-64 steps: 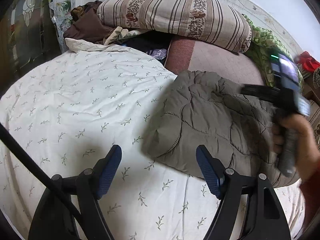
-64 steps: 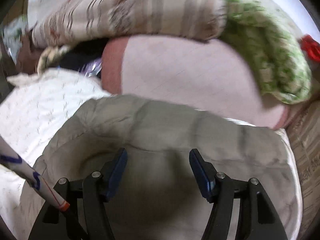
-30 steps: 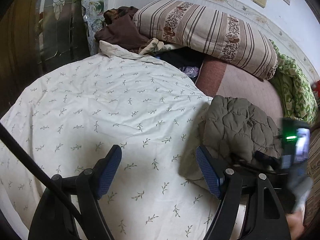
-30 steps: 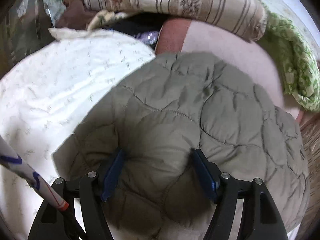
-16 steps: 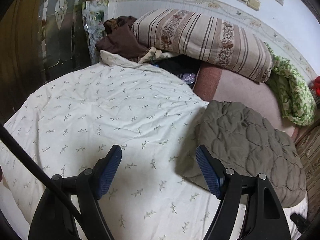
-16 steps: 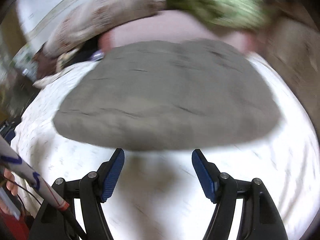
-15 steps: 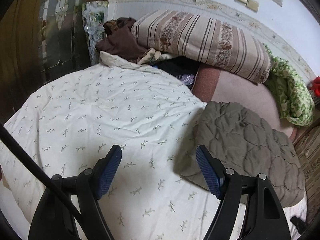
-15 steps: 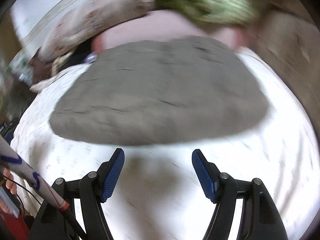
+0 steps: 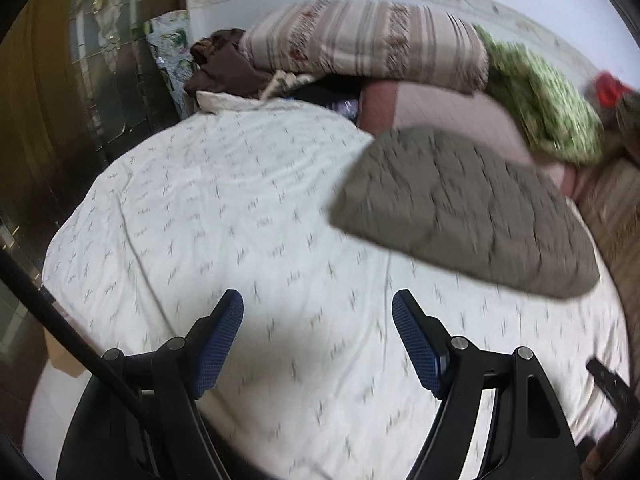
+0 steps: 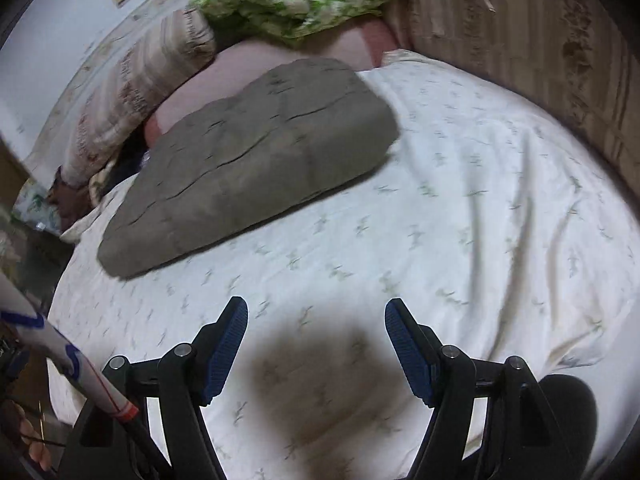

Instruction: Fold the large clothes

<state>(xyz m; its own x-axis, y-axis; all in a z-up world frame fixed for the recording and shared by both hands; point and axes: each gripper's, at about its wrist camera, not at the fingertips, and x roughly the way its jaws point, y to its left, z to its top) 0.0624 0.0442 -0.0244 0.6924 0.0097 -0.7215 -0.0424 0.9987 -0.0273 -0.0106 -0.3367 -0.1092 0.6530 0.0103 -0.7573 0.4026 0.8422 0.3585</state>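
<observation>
Quilted grey-brown jacket (image 10: 248,160) lies folded in a compact bundle at the head of the bedspread (image 10: 460,200), apparently finished, though blur limits certainty. Left gripper (image 9: 318,340) and right gripper (image 10: 316,344) both spread, empty, well clear of it.

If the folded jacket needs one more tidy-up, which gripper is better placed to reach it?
Probably the left gripper: the folded jacket lies just ahead and to its right. The right gripper faces bare bedspread, jacket farther off to its left. Both are open and empty.
</observation>
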